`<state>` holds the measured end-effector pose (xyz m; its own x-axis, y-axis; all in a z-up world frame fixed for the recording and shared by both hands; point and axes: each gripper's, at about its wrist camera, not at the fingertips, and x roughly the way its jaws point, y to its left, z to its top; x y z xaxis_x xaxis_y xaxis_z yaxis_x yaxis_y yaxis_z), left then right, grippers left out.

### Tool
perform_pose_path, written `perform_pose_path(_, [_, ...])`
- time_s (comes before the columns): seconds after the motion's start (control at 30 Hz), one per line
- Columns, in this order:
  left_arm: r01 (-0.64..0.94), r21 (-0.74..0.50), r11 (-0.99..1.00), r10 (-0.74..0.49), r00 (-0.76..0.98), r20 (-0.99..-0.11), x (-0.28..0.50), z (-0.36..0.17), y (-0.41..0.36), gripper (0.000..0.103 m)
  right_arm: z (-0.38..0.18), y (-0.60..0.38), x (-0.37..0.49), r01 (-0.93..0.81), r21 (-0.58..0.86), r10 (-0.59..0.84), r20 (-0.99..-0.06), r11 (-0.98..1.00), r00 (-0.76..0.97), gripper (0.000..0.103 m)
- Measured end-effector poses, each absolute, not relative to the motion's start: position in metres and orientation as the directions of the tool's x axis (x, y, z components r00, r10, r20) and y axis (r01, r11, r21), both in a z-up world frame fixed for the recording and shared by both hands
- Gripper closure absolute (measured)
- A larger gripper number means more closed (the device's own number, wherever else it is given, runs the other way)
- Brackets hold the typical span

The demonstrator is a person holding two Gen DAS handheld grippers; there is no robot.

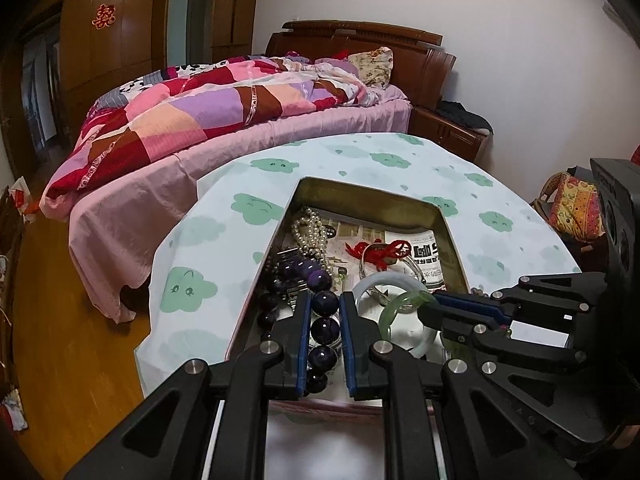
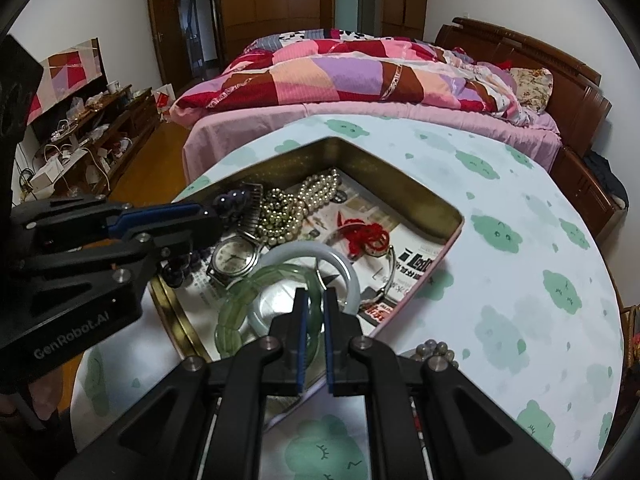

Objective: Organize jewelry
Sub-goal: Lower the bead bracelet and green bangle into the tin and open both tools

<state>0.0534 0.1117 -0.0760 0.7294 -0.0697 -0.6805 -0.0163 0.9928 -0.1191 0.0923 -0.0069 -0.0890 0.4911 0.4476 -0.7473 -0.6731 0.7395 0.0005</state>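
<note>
Home bedroom. Wooden bed (image 2: 520, 64) with carved headboard (image 1: 360, 40), pink sheet, patchwork quilt (image 1: 192, 112) and floral pillow (image 1: 372, 66). Built-in wooden wardrobe (image 1: 116, 36) with a red double-happiness decal (image 1: 104, 16) on its door. Matching nightstand (image 1: 448, 132) beside the bed, dark clothes piled on it. Low TV cabinet (image 2: 92, 140) along the wall, cluttered with cables, boxes and cups. Wood floor (image 1: 60, 320). Round table (image 2: 520, 240) under a cloud-print cloth, close to the bed.
</note>
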Motion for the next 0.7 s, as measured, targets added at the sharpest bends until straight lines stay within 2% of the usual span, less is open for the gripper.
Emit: perform_pose_path(0.7, [-0.016,-0.154,0.988,-0.096,0.717,-0.690,0.0560,-0.0839,0.1155,0.089,-0.0947,-0.0087,0.0967,-0.671,0.017,0.453,-0.750,0.741,0.482,0.093])
